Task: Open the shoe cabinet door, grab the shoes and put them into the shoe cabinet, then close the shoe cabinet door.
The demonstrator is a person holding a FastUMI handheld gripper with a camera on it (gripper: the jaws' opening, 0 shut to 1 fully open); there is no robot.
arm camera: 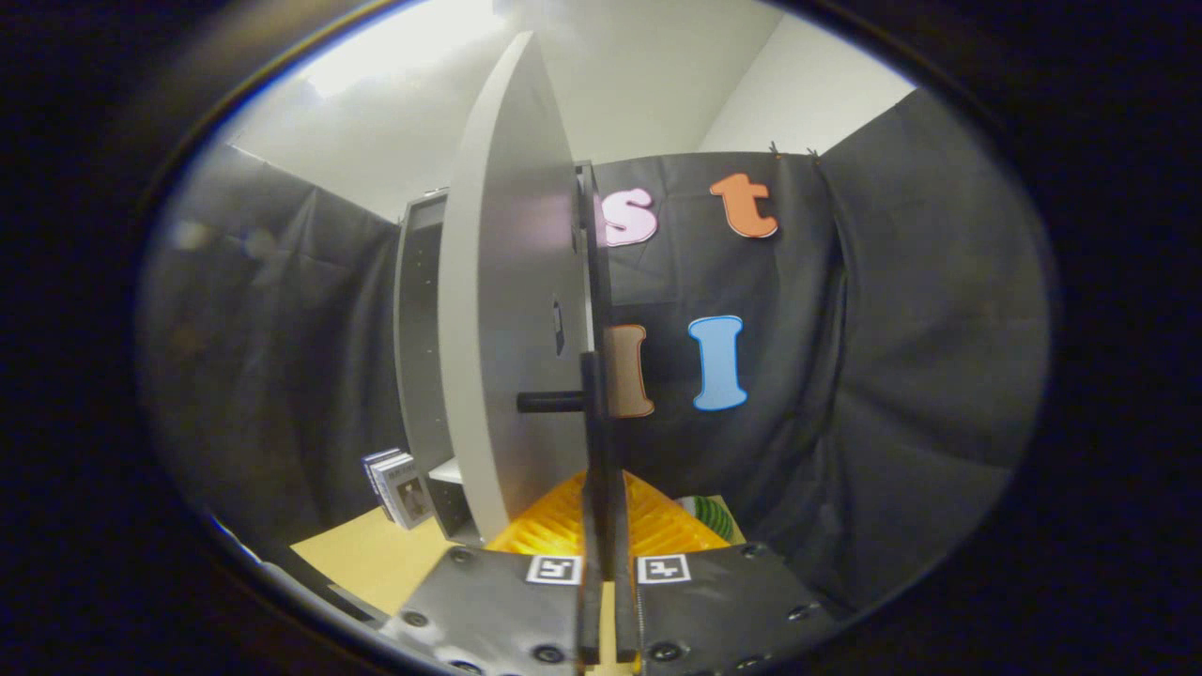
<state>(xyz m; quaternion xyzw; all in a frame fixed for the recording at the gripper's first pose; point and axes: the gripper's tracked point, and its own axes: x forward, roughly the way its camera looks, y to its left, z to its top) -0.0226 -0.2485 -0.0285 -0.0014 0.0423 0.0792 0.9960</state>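
The grey shoe cabinet (418,319) stands ahead and to the left on a tan table (366,559). Its pale grey door (507,300) is swung open and faces me nearly edge-on. A black bar handle (592,413) runs down the door's edge on a short black post (549,402). My gripper (606,568) is shut on the lower part of this handle, with both fingers pressed close on the thin bar. Just beyond the fingers, low behind the door, lies an orange-yellow ribbed thing (554,530). I cannot tell whether it is a shoe.
A small stack of box-like packs (399,486) leans on the table to the left of the cabinet. A green striped object (709,514) peeks out to the right of the orange thing. Black cloth walls close in the booth on every side.
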